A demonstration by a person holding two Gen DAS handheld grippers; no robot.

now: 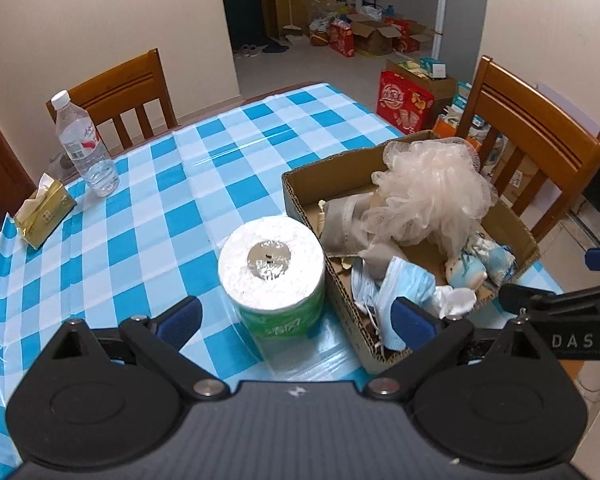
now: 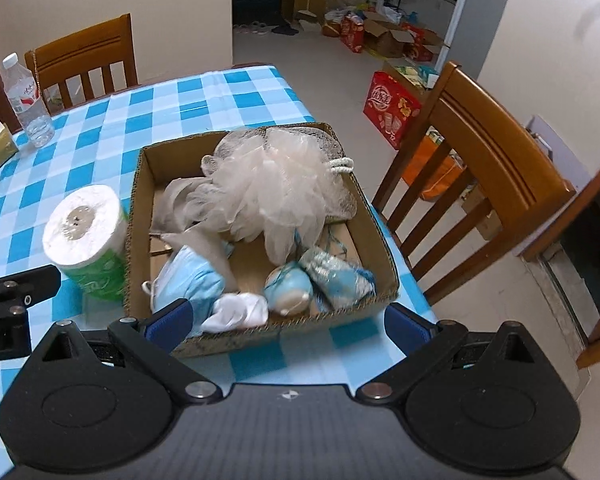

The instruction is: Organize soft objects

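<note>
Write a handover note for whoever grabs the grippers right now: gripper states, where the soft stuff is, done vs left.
Left gripper: open, empty, hovering around the toilet paper roll, not gripping it.
Right gripper: open, empty, at the near edge of the cardboard box.
Done: bath pouf, grey cloth, face masks, white sock and blue plush toy are in the box.
Left: the roll stands on the table beside the box; the tissue pack sits at the far edge near the water bottle.
</note>
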